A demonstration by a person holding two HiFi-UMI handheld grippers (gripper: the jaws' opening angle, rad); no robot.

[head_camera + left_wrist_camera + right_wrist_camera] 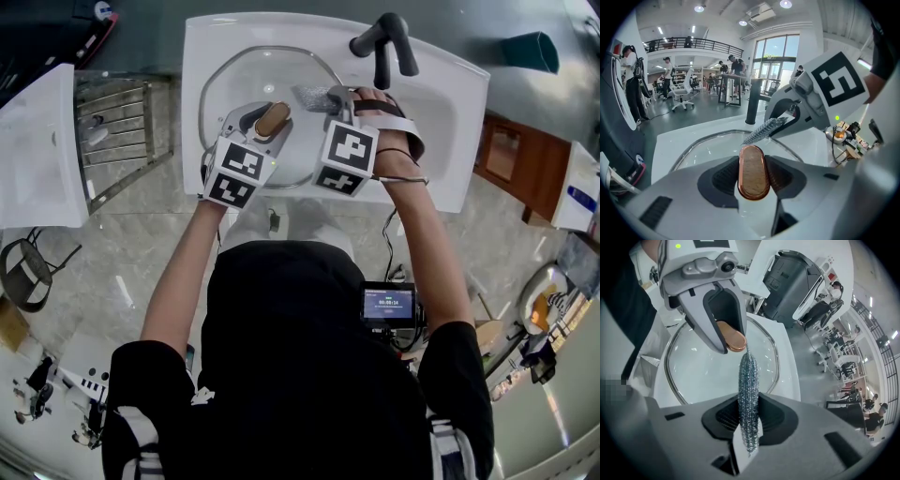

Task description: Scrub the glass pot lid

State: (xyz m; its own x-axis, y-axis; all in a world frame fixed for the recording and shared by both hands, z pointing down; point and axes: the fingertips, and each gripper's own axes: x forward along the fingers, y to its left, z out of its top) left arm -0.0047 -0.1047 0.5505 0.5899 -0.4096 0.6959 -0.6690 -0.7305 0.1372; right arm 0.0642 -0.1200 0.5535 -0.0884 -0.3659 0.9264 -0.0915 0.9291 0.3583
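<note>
One clear glass lid (230,80) with a metal rim sits in the white sink (441,141), at the upper centre of the head view. Its oblong knob (753,172), brown with a copper edge, is clamped between the left gripper's (265,122) jaws. The right gripper (333,96) pinches a flattened steel scrubber (748,399), its tip just beside the knob, over the glass.

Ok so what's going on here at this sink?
A person is working on a glass pot lid lying in the white sink. The left gripper has its jaws clamped on the lid's wooden handle. The right gripper pinches a steel wool scrubber, its tip over the glass beside that handle; contact isn't clear.
</note>
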